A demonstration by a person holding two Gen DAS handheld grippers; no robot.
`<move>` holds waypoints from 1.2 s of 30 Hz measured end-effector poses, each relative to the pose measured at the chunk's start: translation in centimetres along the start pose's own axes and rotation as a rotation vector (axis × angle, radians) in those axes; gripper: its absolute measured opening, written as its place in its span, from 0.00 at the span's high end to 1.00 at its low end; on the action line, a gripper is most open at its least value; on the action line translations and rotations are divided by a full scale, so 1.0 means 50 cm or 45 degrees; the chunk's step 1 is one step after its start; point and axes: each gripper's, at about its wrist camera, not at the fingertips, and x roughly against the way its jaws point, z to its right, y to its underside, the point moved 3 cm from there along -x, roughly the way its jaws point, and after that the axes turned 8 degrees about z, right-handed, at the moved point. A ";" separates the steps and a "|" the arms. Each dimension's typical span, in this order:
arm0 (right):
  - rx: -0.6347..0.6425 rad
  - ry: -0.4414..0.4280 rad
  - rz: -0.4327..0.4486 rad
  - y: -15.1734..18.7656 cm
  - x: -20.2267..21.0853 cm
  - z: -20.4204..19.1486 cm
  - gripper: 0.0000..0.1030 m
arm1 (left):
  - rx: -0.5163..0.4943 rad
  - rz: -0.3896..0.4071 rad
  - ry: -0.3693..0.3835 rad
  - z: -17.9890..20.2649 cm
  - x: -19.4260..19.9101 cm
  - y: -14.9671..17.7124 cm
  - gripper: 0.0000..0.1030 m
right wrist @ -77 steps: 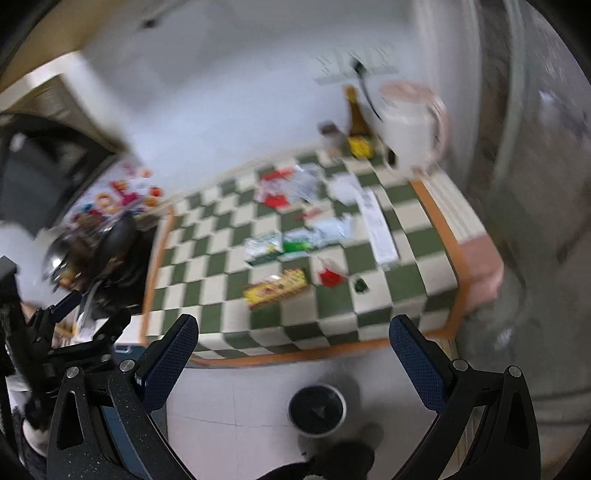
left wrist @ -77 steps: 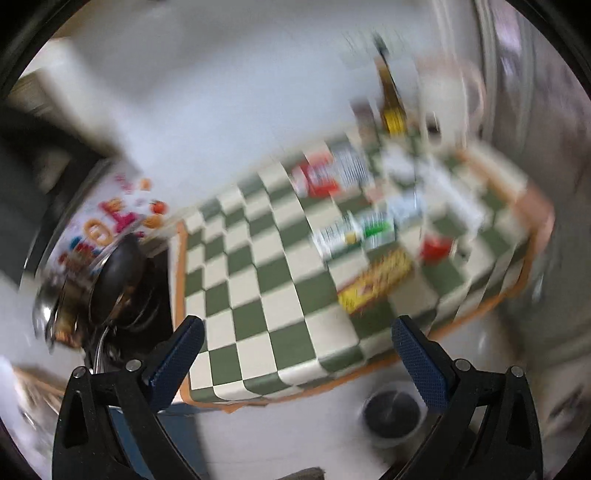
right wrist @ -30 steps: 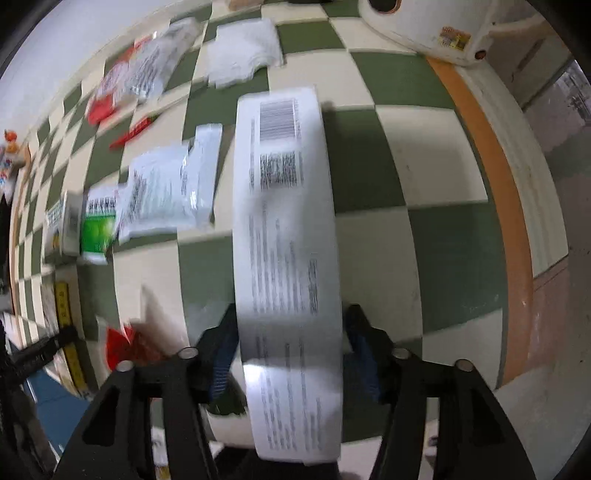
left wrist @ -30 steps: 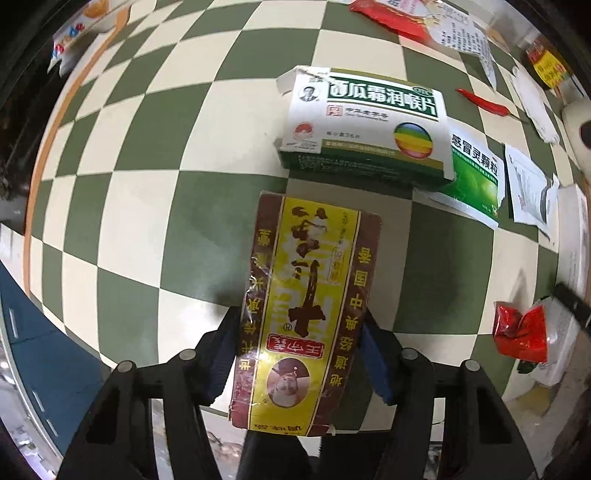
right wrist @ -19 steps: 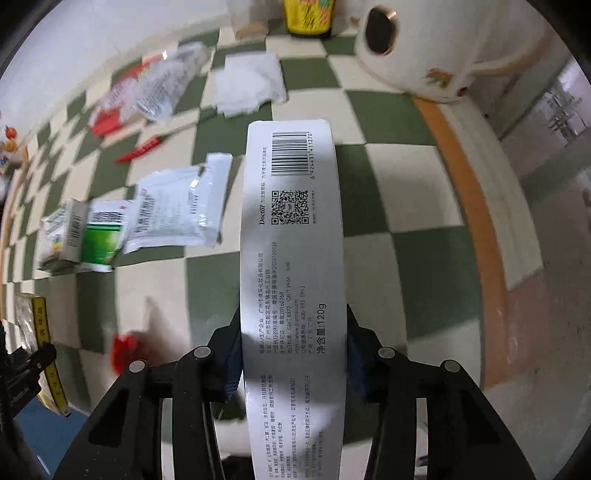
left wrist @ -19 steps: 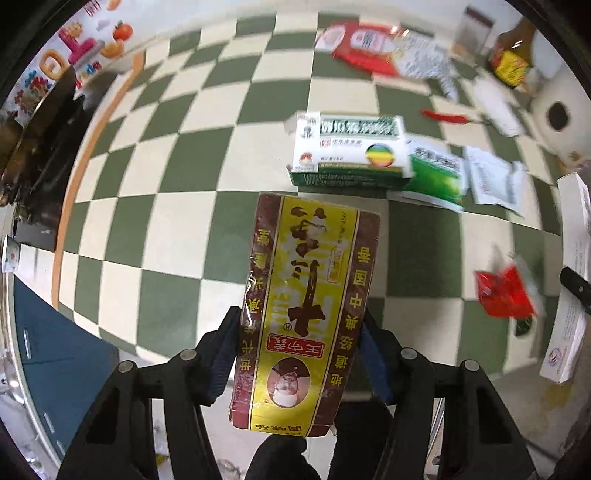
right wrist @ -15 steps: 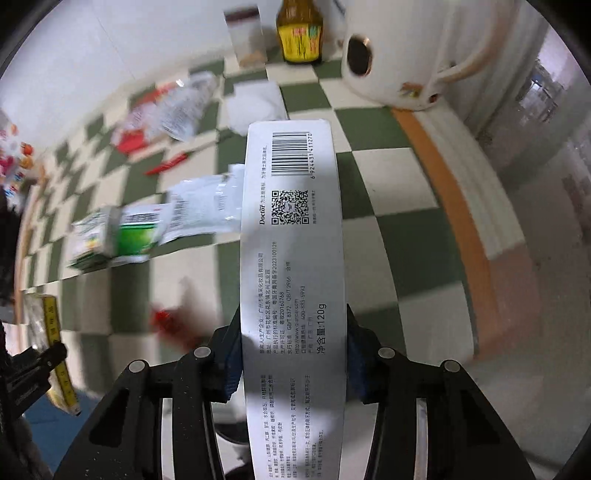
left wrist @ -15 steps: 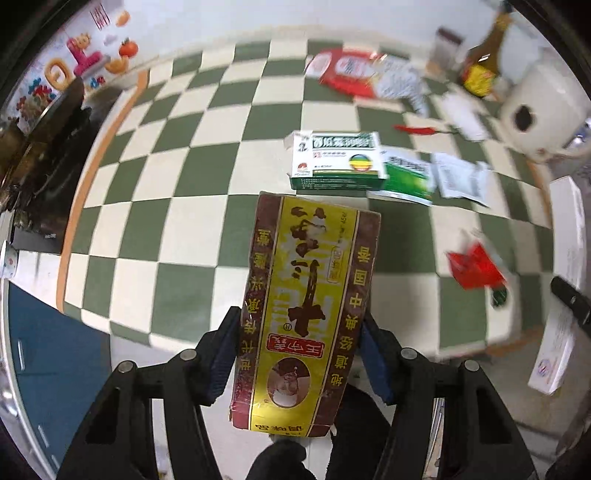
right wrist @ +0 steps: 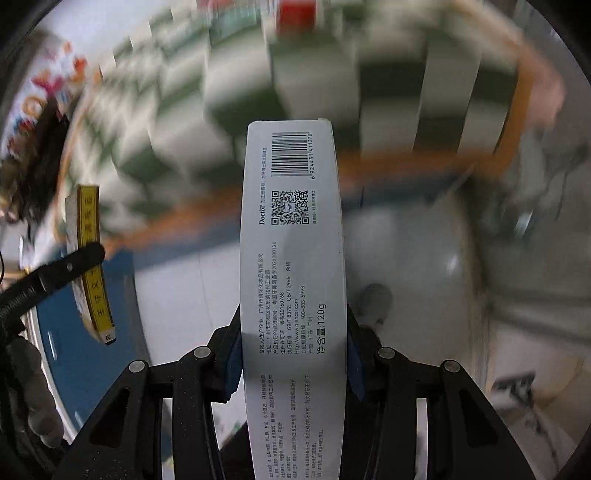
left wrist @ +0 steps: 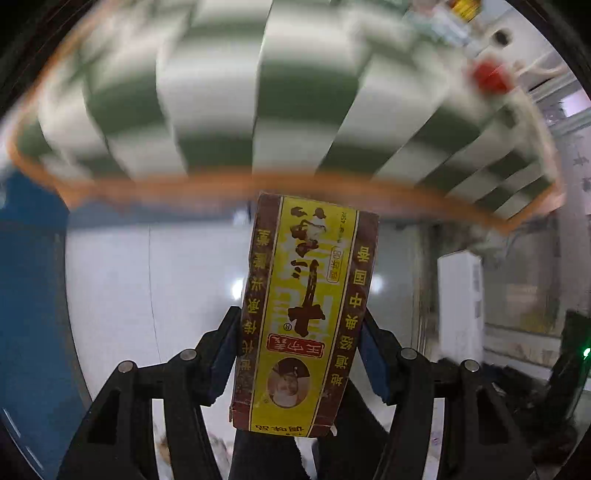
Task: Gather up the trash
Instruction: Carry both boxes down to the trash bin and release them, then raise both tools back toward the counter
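My left gripper [left wrist: 299, 347] is shut on a yellow and brown seasoning box [left wrist: 306, 306] and holds it in the air past the table's front edge, above the pale floor. My right gripper [right wrist: 293, 343] is shut on a long white toothpaste box [right wrist: 291, 258] with a barcode, also held off the table over the floor. The seasoning box [right wrist: 90, 258] and one left finger [right wrist: 62, 271] show at the left of the right wrist view. A red wrapper [left wrist: 487, 75] lies on the table, blurred; it also shows in the right wrist view [right wrist: 297, 11].
The green and white checked table [left wrist: 207, 122] with an orange rim [left wrist: 295, 182] fills the upper part of both views, blurred by motion. Pale tiled floor [right wrist: 406, 258] lies below. A blue surface [left wrist: 33, 295] is at the left. Clutter stands at the right by a wall.
Both grippers have lifted their boxes off the table and pulled back and down past its front edge. The table now sits high in both views, and the floor shows behind the boxes.
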 end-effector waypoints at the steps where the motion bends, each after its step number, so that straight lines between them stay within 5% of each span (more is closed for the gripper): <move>1: -0.005 -0.001 -0.048 0.028 -0.046 0.003 0.54 | 0.013 -0.048 0.003 -0.011 -0.045 0.014 0.44; 10: -0.008 -0.016 -0.339 0.190 -0.523 0.074 0.54 | 0.226 -0.465 0.148 -0.104 -0.568 0.129 0.44; 16: -0.009 -0.015 -0.420 0.230 -0.777 0.116 0.54 | 0.141 -0.544 0.121 -0.114 -0.776 0.184 0.41; 20: -0.008 -0.023 -0.461 0.229 -0.865 0.130 0.52 | 0.143 -0.497 0.079 -0.120 -0.805 0.208 0.07; 22: -0.004 -0.002 -0.463 0.225 -0.884 0.139 0.36 | 0.128 -0.435 -0.020 -0.130 -0.795 0.213 0.05; 25: 0.029 0.039 -0.426 0.209 -0.867 0.146 0.26 | 0.074 -0.347 -0.148 -0.149 -0.753 0.212 0.05; 28: 0.051 0.079 -0.378 0.186 -0.836 0.162 0.01 | 0.049 -0.276 -0.241 -0.161 -0.702 0.214 0.05; 36: 0.148 0.222 -0.215 0.141 -0.725 0.160 0.00 | 0.059 -0.175 -0.289 -0.166 -0.556 0.214 0.05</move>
